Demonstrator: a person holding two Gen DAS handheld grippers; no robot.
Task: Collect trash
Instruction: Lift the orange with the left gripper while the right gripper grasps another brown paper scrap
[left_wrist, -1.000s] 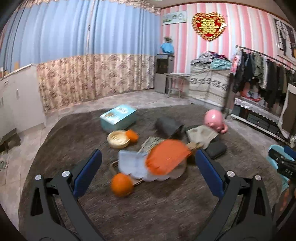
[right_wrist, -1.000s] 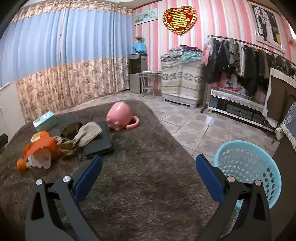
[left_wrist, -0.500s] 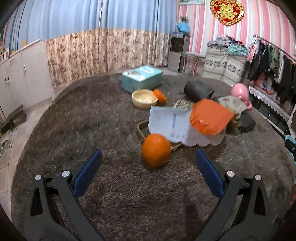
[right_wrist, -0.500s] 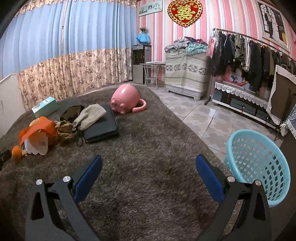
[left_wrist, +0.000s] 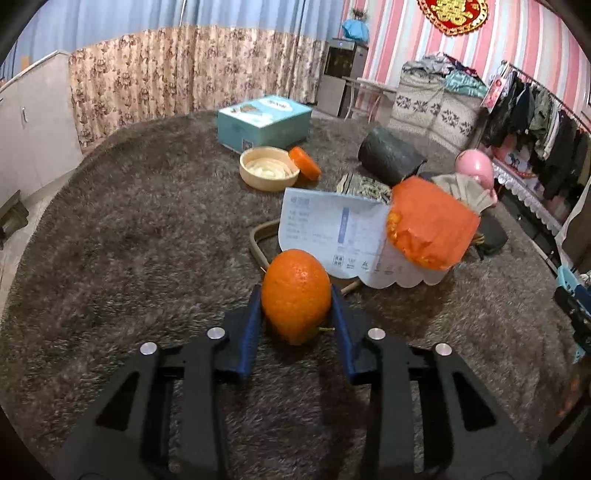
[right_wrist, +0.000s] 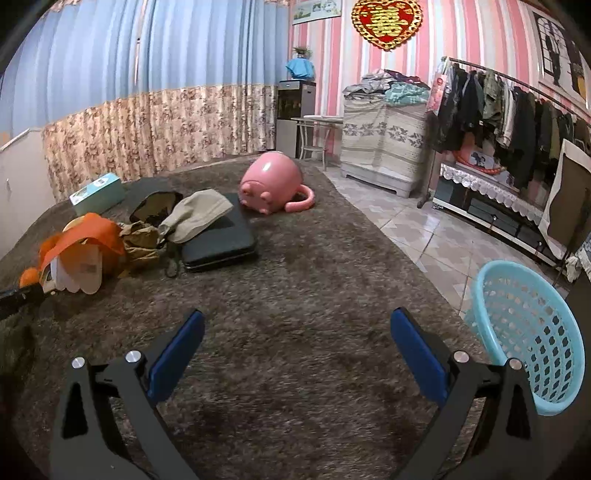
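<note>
One orange (left_wrist: 295, 293) sits between the blue pads of our left hand-held gripper (left_wrist: 295, 314), low on the brown carpet (left_wrist: 147, 236). Its jaws have just been closing, and the pads now press the fruit on both flanks, so we judge the grasp made, though the orange does not look lifted yet. Our right hand-held gripper (right_wrist: 295, 354) hovers over bare carpet with its jaws spread wide and nothing between them.

We reckon the task is barely begun. Just beyond the orange lies a white printed sheet (left_wrist: 332, 229) with a crumpled orange bag (left_wrist: 432, 225) resting on it. Farther back stand a round tub (left_wrist: 267, 170) with an orange lid (left_wrist: 304, 163) leaning on it, and a teal box (left_wrist: 264, 120). To the right we see a dark roll (left_wrist: 389, 157), a beige cap (right_wrist: 197, 214) on a black case (right_wrist: 221, 243), and a pink pig-shaped pot (right_wrist: 271, 182) on its side. Which of these count as trash we cannot settle.

The light blue basket (right_wrist: 524, 339) stands at the carpet's edge, well apart from the pile, close to our right side. Nothing shows inside it from here. What is left, as we judge it, is carrying the orange over to that basket, then returning for the sheet and the bag.
</note>
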